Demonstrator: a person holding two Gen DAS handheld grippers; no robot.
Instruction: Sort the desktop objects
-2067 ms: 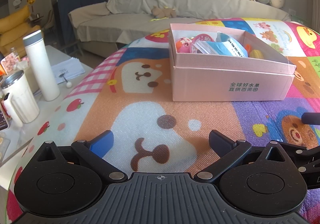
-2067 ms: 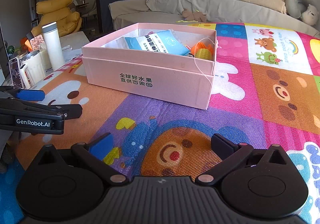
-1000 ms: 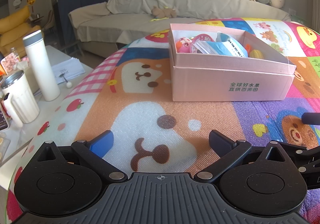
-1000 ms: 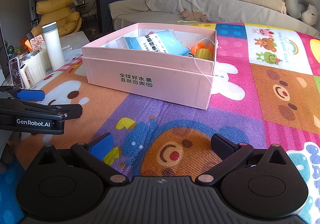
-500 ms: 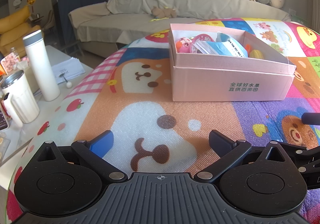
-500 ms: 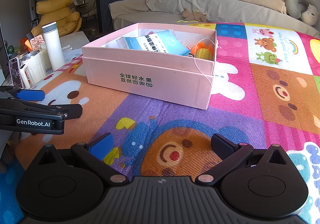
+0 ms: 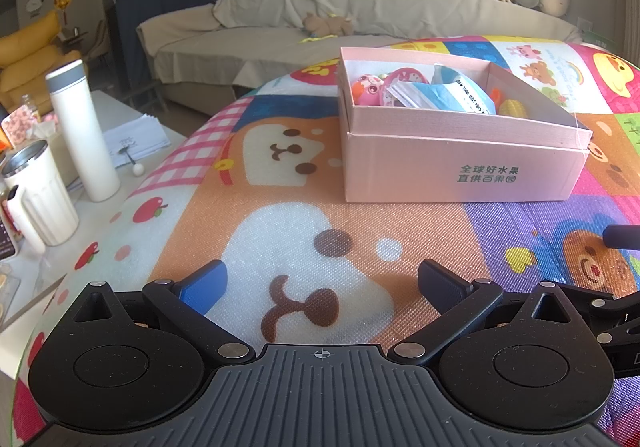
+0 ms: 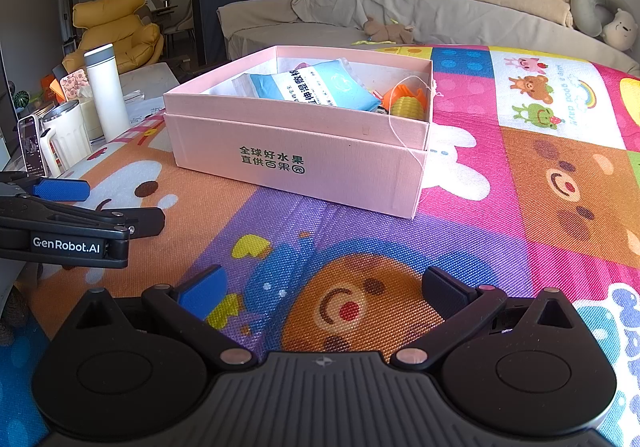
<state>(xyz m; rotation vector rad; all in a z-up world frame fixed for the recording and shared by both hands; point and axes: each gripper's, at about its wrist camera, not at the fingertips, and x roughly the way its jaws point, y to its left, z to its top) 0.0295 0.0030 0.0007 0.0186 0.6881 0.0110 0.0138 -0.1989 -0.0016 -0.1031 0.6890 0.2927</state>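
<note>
A cartoon-print play mat (image 7: 248, 215) covers the whole surface, and on it, far of both tools, sits an open pink cardboard box (image 8: 296, 151) with green printed characters on its near wall. Inside the box lie a blue-and-white packet (image 8: 316, 87), a pink round toy (image 7: 402, 81) at its far left and a small yellow corn-shaped toy (image 8: 406, 106) at its right end. The left gripper (image 7: 322, 283) lies low and level over the mat, its fingers spread wide with nothing between them. The right gripper (image 8: 320, 283) rests just to its right, level too, its blue and black fingers likewise spread and empty, pointing at the box's near right corner. Off the mat to the left stand a white flask (image 7: 82, 131) and a white mug (image 7: 40, 199)
</note>
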